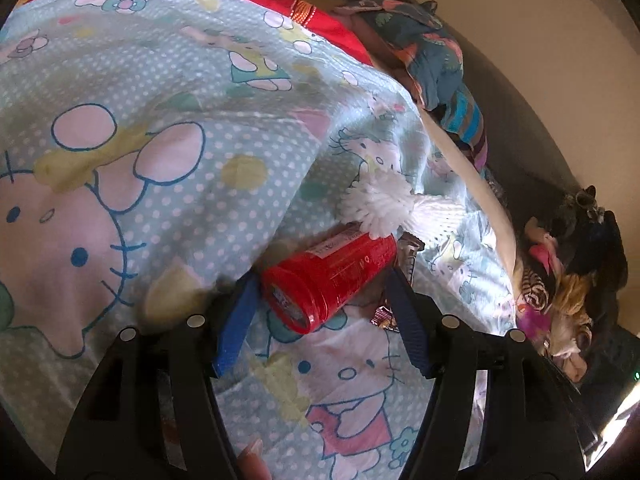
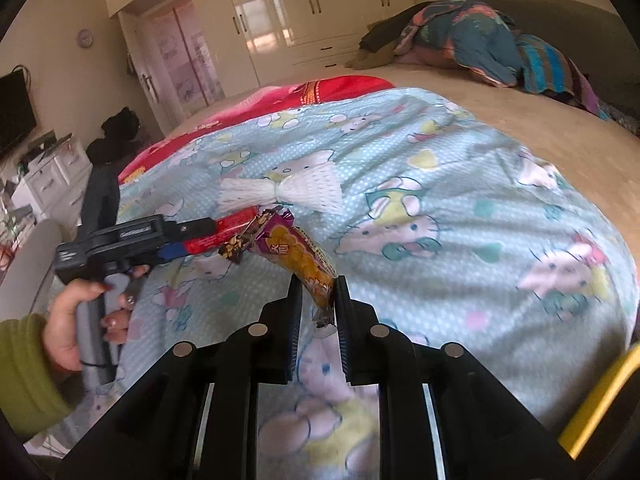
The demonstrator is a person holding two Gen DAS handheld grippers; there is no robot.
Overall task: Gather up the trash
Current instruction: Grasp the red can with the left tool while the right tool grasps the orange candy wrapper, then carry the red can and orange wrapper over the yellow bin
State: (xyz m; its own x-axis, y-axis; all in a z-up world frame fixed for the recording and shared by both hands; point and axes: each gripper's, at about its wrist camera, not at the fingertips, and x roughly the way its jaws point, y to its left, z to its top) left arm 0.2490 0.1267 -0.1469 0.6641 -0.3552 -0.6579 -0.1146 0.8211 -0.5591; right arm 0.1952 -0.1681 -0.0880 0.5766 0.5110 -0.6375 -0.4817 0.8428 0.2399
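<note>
A red plastic jar (image 1: 328,276) lies on its side on the Hello Kitty bedsheet (image 1: 160,140). My left gripper (image 1: 320,280) is open, its blue pads either side of the jar. In the right wrist view the left gripper (image 2: 188,236) reaches to the red jar (image 2: 228,230). My right gripper (image 2: 318,300) is shut on the end of a purple and orange snack wrapper (image 2: 296,256) and holds it just above the sheet. A second wrapper (image 1: 408,256) lies behind the jar. A white foam fruit net (image 2: 280,192) lies beyond the jar; it also shows in the left wrist view (image 1: 384,204).
A red blanket (image 2: 280,96) lies at the far side of the bed. Piled clothes (image 2: 480,40) lie by the headboard. White wardrobes (image 2: 280,12) and a drawer unit (image 2: 48,176) stand beyond. More clothes (image 1: 568,288) are heaped on the floor beside the bed.
</note>
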